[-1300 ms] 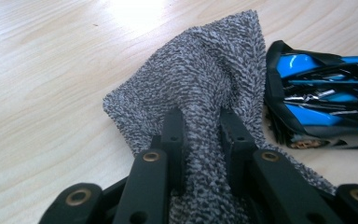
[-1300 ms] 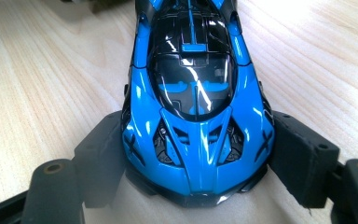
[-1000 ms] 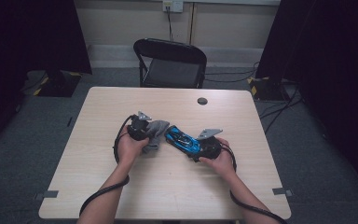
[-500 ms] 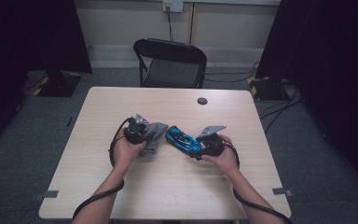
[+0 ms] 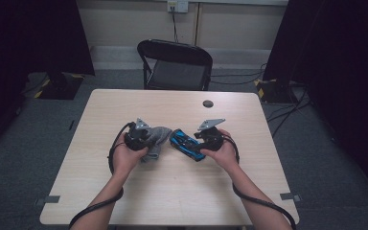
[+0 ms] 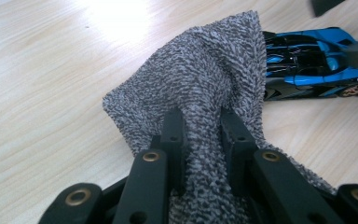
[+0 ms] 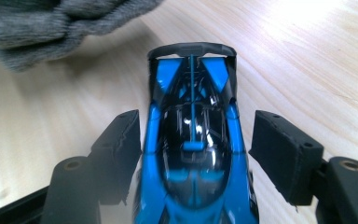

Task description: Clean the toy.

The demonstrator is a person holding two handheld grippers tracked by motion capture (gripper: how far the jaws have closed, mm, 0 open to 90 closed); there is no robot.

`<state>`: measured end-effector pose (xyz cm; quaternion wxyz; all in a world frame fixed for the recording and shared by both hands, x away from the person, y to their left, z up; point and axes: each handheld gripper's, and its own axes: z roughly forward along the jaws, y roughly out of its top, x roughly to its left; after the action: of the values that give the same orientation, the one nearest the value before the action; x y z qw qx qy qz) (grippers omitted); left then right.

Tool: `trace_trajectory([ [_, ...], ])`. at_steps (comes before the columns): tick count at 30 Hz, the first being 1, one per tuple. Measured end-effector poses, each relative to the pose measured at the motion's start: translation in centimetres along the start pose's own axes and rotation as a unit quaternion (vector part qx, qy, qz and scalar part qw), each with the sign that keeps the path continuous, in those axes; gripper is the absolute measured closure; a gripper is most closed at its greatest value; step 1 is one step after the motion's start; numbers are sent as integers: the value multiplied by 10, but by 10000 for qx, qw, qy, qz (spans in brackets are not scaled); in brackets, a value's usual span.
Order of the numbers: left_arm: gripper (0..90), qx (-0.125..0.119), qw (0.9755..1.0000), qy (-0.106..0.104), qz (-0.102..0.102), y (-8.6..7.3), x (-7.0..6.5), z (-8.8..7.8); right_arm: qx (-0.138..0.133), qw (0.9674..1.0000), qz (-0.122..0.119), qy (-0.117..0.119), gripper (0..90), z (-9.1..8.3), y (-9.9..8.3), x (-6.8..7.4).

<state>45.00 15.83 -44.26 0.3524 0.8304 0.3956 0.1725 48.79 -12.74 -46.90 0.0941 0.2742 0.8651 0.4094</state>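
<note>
My left gripper (image 6: 200,135) is shut on a grey terry cloth (image 6: 205,84), which bunches between the jaws and drapes onto the table. A blue and black toy car (image 7: 193,140) lies on the table between the jaws of my right gripper (image 7: 196,128). Those jaws have just been closing. The left pad sits against the car's side and a small gap shows at the right pad. In the high view the left gripper (image 5: 146,138) with the cloth (image 5: 157,136) sits just left of the car (image 5: 187,143). The right gripper (image 5: 202,143) is at the car's right end.
The light wooden table (image 5: 124,191) has a small black round object (image 5: 208,103) near its far edge. A black folding chair (image 5: 175,64) stands behind the table. Cables trail from both grippers toward the near edge.
The right hand has shifted slightly away from me with its gripper over the car. The left hand and the cloth have stayed where they were.
</note>
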Motion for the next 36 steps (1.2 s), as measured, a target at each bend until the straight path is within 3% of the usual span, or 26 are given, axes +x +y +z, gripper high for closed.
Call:
trace_trajectory([
  [7,743,9,10000,3,-20,-6,4,-3,66,10000,20,-36,412,16,0,-1],
  [12,741,41,10000,-33,-81,-11,5,-2,46,9999,-136,-64,425,20,0,2],
  [17,740,19,10000,-60,-14,-11,3,0,-92,9995,-287,-119,430,21,-3,4],
  [26,740,57,9999,-101,65,-12,-2,1,-415,9990,-39,-166,423,24,-10,5],
  [30,740,28,9997,-211,85,-11,-10,-1,-423,9989,28,-173,424,24,-11,5],
  [36,740,10,9984,-439,350,-10,-29,-7,-277,9994,39,-207,424,24,-6,6],
])
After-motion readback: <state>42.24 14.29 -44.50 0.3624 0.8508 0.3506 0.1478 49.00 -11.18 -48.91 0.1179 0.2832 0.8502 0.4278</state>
